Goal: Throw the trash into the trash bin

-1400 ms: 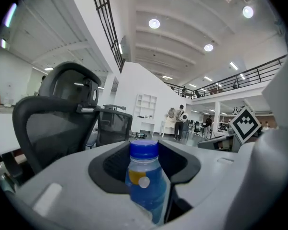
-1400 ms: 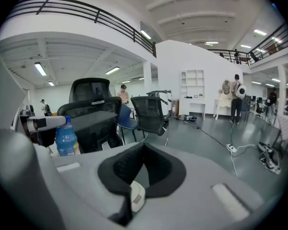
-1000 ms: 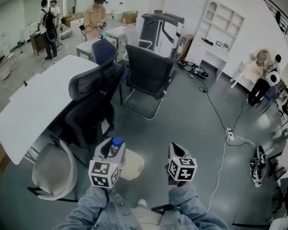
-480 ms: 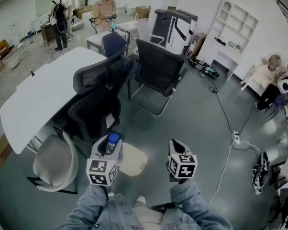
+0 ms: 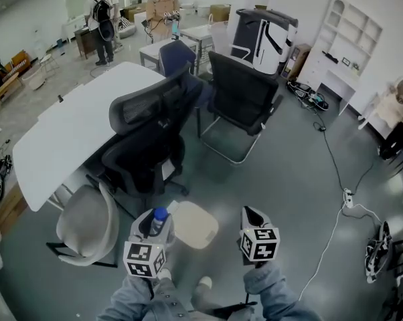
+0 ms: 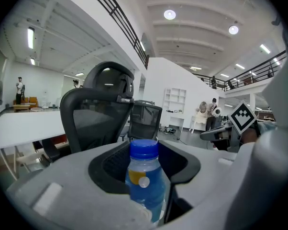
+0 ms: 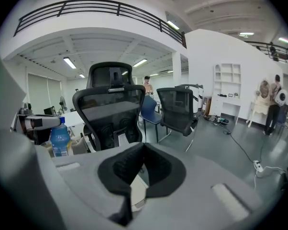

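Two handheld grippers show at the near edge of the head view, each held out from a denim sleeve. The left gripper [image 5: 152, 219] has its jaws clamped on a small plastic bottle [image 6: 144, 178], which stands upright between them; it has a blue cap and a blue and yellow label. The right gripper [image 7: 141, 148] has its jaws drawn together at the tips, with nothing gripped between them. A beige trash bin [image 5: 196, 225] with rounded corners sits on the grey floor, just beyond the grippers and between them, closer to the left one. The bottle is not over the bin; its cap shows just to the bin's left. A pale grey chair [image 5: 83, 223] stands to the left of the bin. Farther off, a black mesh office chair [image 5: 150, 138] is pushed against a long white table [image 5: 71, 136], and a second black chair [image 5: 244, 103] stands to its right. At the far left, several people [image 5: 101, 22] stand together
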`<state>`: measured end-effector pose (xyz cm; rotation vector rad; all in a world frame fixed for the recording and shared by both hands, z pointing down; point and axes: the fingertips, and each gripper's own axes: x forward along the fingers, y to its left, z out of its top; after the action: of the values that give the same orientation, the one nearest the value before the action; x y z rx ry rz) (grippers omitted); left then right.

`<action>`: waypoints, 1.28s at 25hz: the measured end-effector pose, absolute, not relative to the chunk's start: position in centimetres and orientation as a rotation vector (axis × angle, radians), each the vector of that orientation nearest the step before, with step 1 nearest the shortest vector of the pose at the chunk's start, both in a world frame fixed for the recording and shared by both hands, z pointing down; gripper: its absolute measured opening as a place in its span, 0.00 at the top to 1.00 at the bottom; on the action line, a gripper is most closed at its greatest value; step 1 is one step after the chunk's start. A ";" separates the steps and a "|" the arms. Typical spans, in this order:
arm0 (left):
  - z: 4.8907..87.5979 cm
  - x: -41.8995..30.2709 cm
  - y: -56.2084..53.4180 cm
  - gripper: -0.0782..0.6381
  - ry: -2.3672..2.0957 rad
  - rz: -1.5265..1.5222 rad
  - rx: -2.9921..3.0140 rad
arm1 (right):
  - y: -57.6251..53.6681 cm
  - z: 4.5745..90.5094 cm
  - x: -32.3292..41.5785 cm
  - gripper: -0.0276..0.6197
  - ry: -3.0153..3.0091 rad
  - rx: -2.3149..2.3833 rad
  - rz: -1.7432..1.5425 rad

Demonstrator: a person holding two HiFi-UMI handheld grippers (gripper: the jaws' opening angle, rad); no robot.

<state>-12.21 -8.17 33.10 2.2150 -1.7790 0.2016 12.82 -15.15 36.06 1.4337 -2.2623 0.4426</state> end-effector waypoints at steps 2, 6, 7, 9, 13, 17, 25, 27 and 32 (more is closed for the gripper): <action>34.9 -12.4 -7.8 0.62 -1.778 0.223 2.180 | -15.1 38.0 12.8 0.95 -2.265 1.407 0.475; 38.0 -12.6 -7.8 0.62 -1.779 0.227 2.130 | -15.5 41.2 12.5 0.95 -2.267 1.367 0.506; 38.8 -12.5 -7.7 0.62 -1.775 0.229 2.122 | -15.5 42.0 12.5 0.95 -2.263 1.359 0.509; 40.4 -12.3 -7.7 0.62 -1.766 0.236 2.115 | -15.4 43.6 12.6 0.95 -2.253 1.347 0.519; 43.6 -12.0 -8.3 0.62 -1.745 0.264 2.132 | -15.6 47.4 12.4 0.95 -2.241 1.299 0.521; 47.6 -11.8 -9.0 0.62 -1.721 0.260 2.143 | -14.9 51.6 11.2 0.95 -2.257 1.198 0.539; 57.3 -10.3 -9.6 0.62 -1.658 0.299 2.124 | -12.8 61.1 10.3 0.95 -2.214 1.112 0.692; 58.9 -9.9 -9.6 0.62 -1.635 0.319 2.128 | -12.4 62.7 10.2 0.95 -2.208 1.111 0.728; 62.2 -10.2 -9.8 0.62 -1.613 0.351 2.114 | -11.8 67.1 10.8 0.95 -2.151 1.112 0.771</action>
<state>-10.24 -9.80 62.23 2.1141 -1.6132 0.3511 10.83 -11.79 67.10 1.1119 -2.1514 0.7714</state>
